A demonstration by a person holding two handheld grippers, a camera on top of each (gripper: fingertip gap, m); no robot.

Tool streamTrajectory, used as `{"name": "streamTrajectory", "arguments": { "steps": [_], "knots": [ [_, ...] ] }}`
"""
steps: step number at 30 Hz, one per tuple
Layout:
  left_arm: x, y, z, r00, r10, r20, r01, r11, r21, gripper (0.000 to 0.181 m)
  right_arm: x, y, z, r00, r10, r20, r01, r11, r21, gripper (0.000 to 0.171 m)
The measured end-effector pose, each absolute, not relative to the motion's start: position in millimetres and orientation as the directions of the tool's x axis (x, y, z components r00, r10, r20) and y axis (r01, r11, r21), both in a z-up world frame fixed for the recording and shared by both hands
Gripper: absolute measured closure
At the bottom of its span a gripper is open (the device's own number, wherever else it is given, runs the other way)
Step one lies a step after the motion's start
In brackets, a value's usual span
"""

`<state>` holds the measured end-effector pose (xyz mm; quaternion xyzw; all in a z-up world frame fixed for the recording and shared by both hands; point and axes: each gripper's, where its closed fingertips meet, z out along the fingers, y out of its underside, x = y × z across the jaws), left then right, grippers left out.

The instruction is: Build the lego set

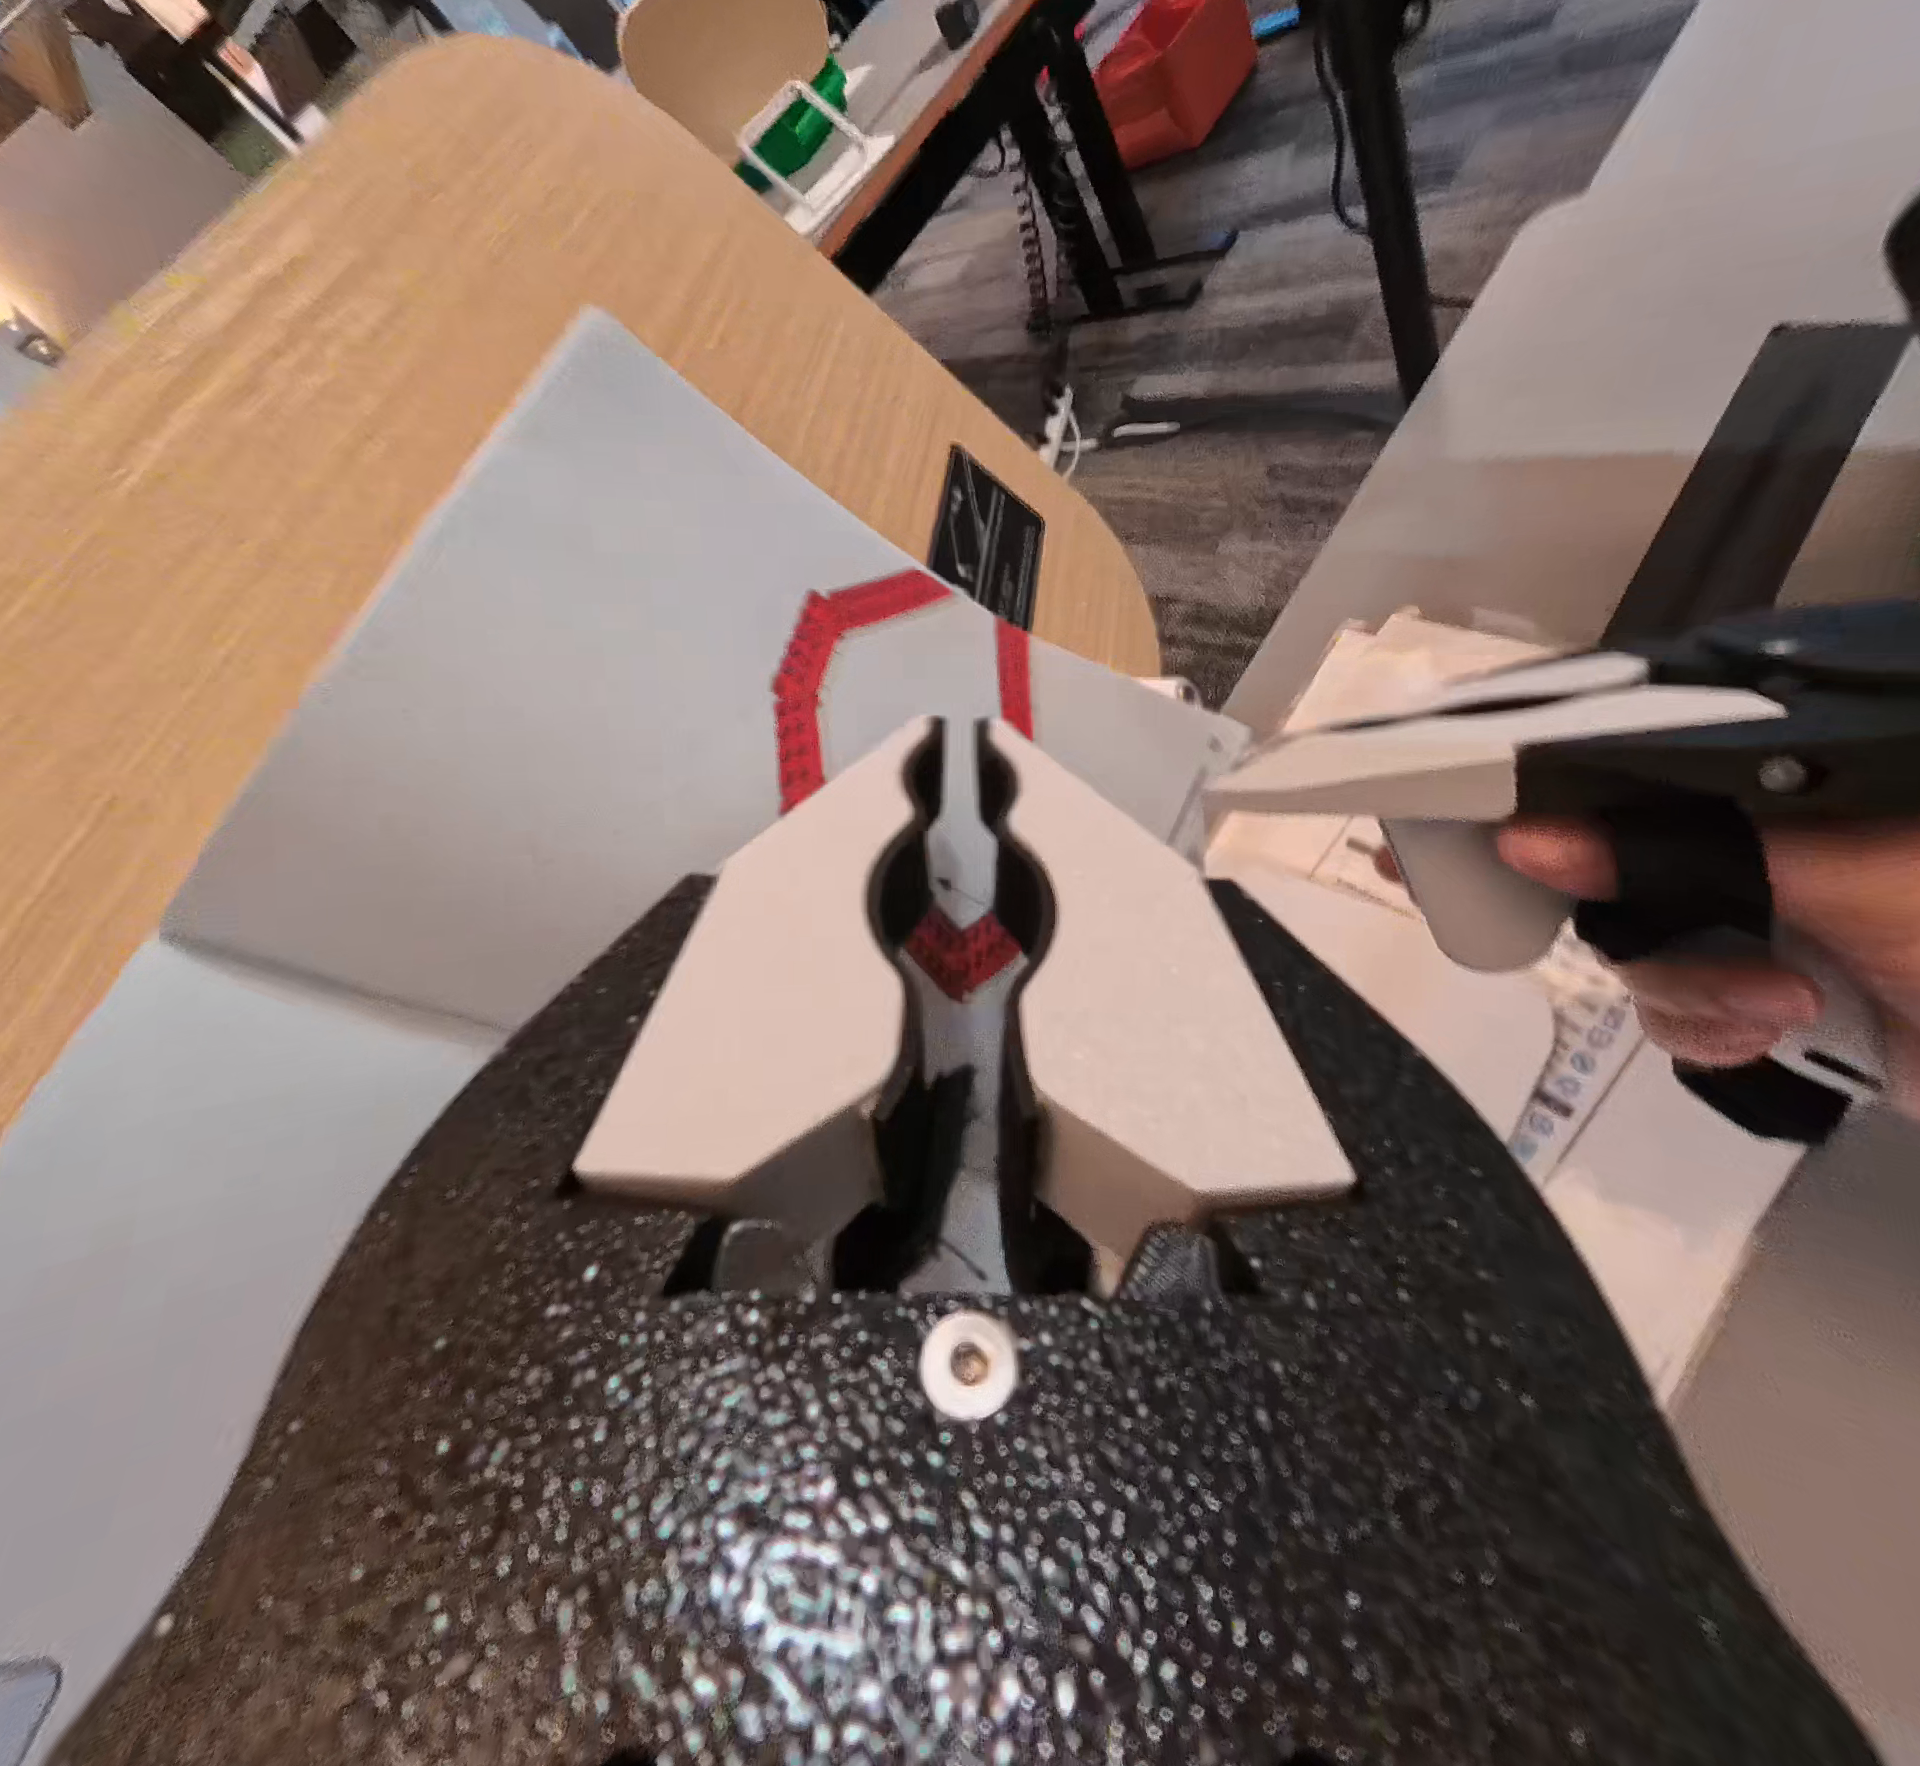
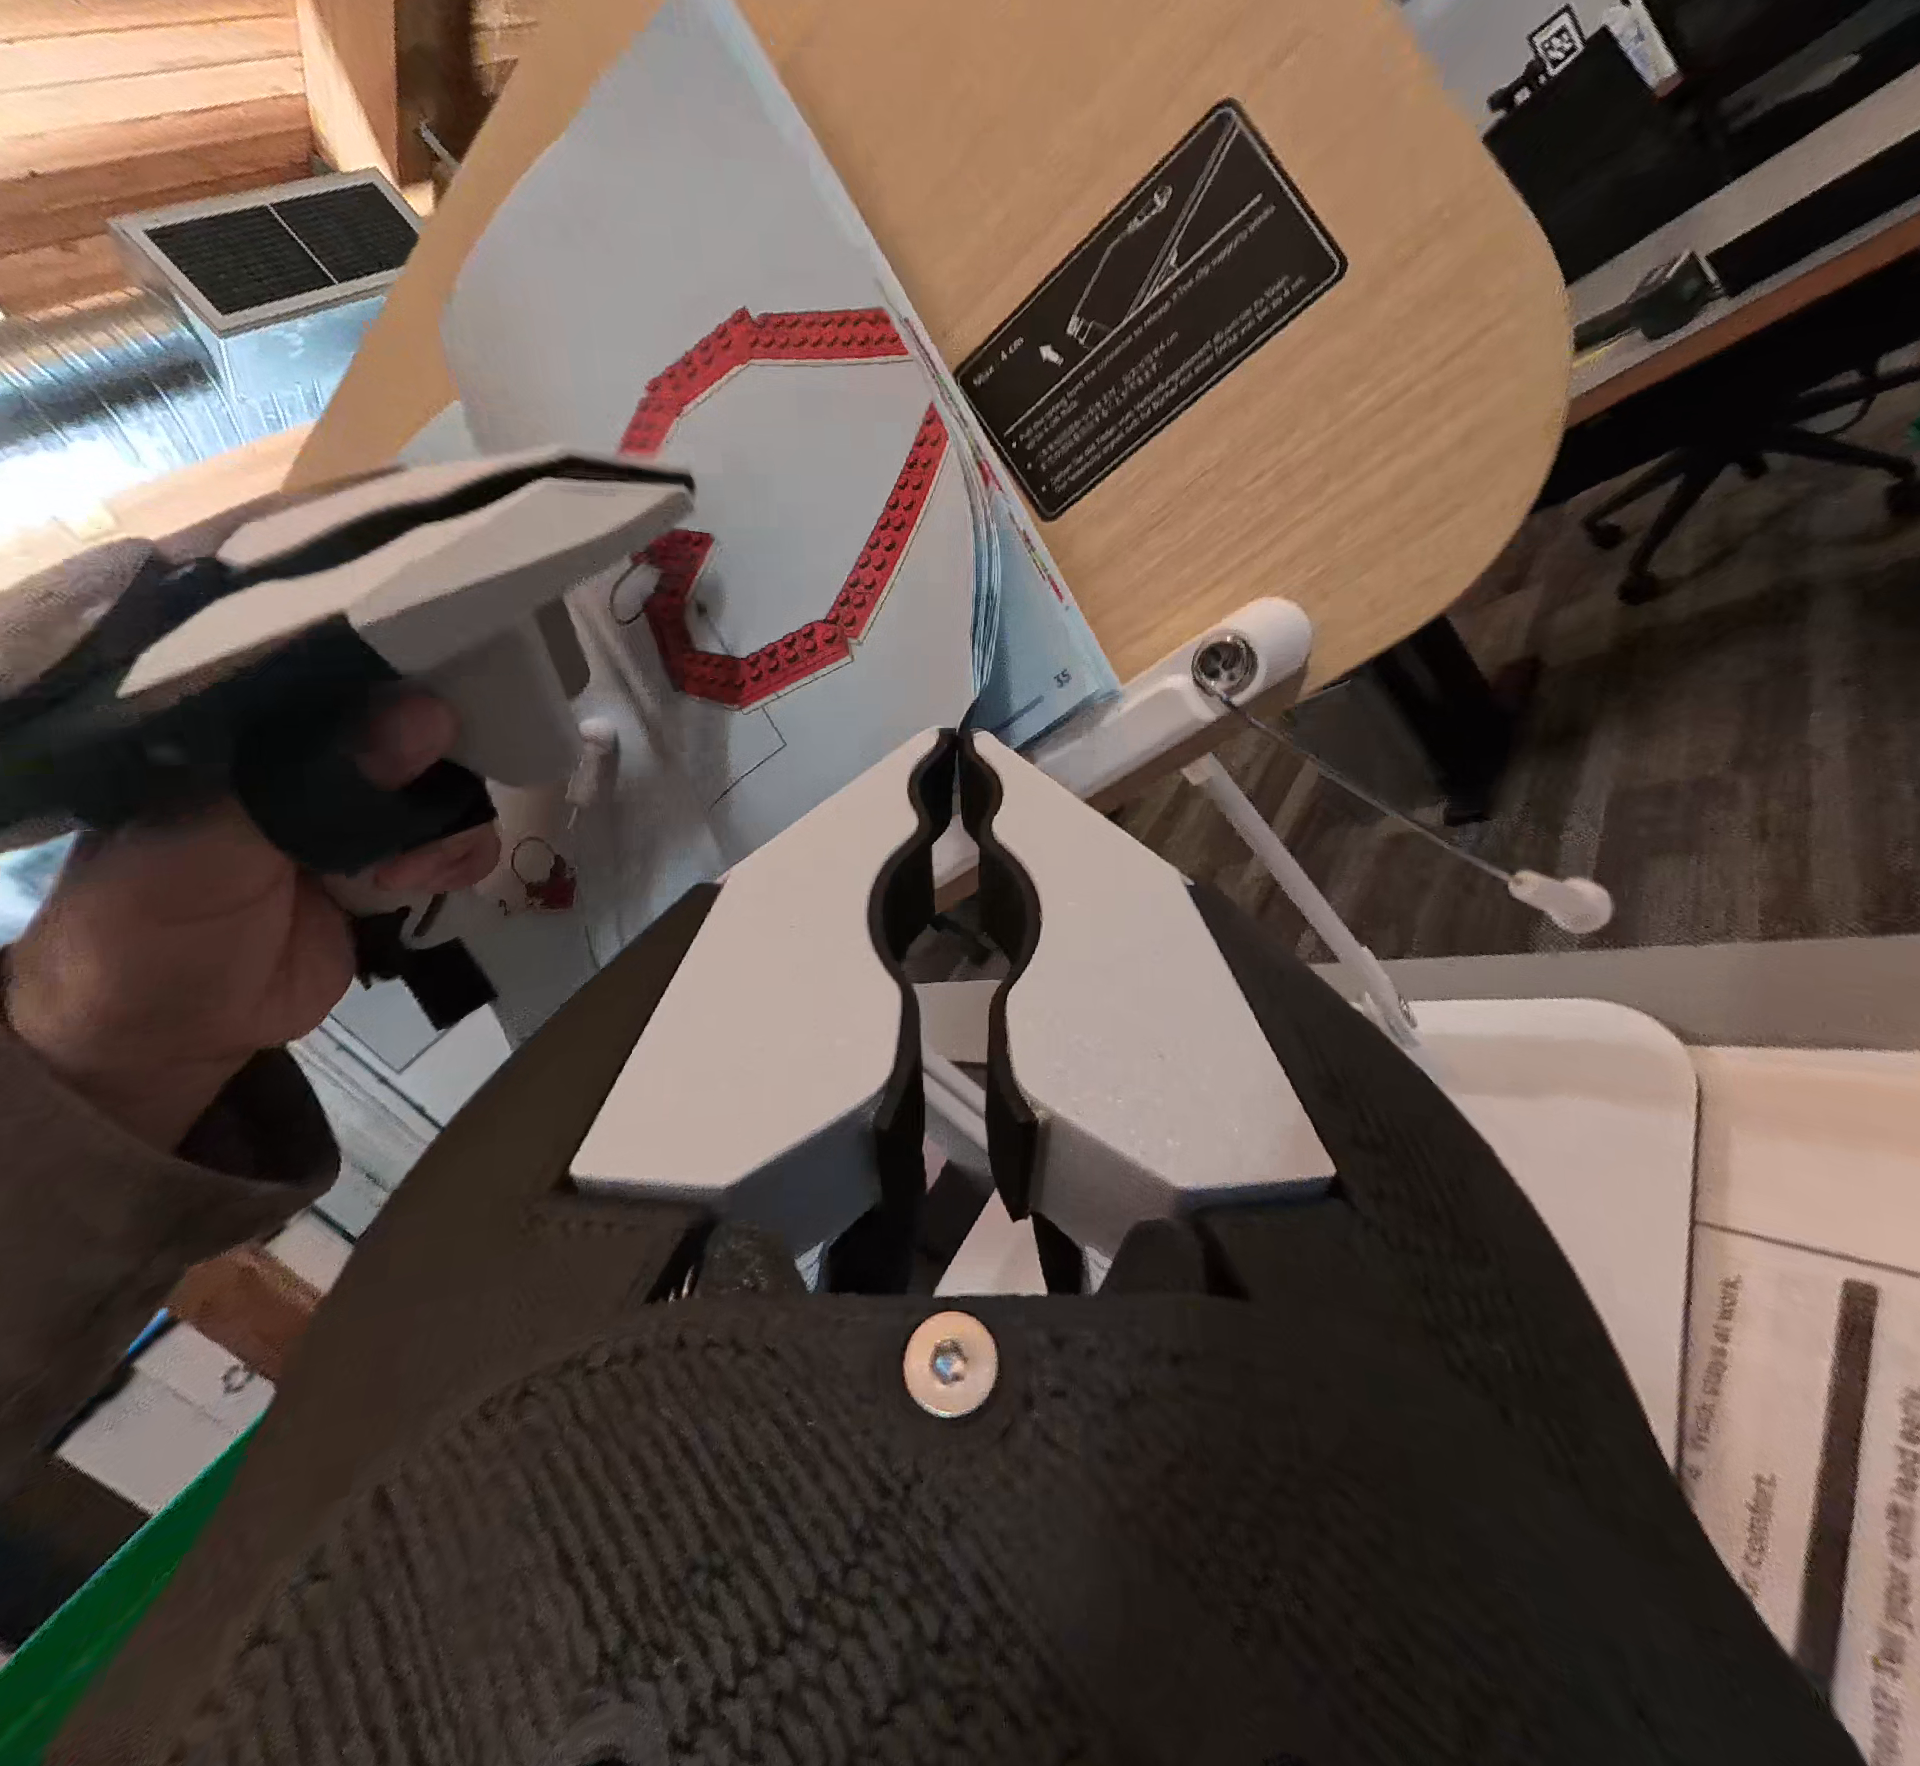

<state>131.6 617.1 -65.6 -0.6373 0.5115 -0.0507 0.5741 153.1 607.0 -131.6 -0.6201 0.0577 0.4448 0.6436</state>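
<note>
An open instruction booklet [image 2: 665, 262] leans on a tilted wooden stand [image 2: 1039, 54]; its page shows a printed red octagon of bricks [image 2: 810, 334]. My right gripper [image 2: 958, 740] is shut, tips at the lower right corner of the pages, which bow outward there; I cannot tell if a page is pinched. It shows in the left wrist view [image 1: 1216, 786], held by a hand. My left gripper [image 1: 961, 740] is closed to a narrow slit, empty, just in front of the page [image 1: 582, 656]. It also shows in the right wrist view [image 2: 681, 490] over the octagon's left side. No loose bricks show.
A black sticker [image 2: 1153, 303] is on the stand, and a white bracket [image 2: 1226, 667] holds its lower edge. A white tray [image 2: 1558, 1145] and a printed sheet [image 2: 1818, 1404] lie at the right. A green surface [image 2: 104, 1560] is at lower left. Desks and a red bin [image 1: 1174, 64] stand behind. There is about 8 cm between the tips of the two grippers.
</note>
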Motion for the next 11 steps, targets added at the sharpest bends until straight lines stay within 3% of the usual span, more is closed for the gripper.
{"name": "streamTrajectory", "arguments": {
  "steps": [7, 11],
  "knots": [
    [124, 626, -110, 0.339, -0.663, -0.668, -0.832, 0.121, -0.542, 0.181, 156, 620, -123, 0.566, 0.500, -0.655, -0.678, -0.171, -0.715, 0.160],
    [125, 630, -117, 0.320, -0.663, -0.676, -0.855, 0.105, -0.508, 0.181, 183, 616, -135, 0.442, 0.425, -0.790, -0.842, -0.108, -0.529, 0.146]
  ]
}}
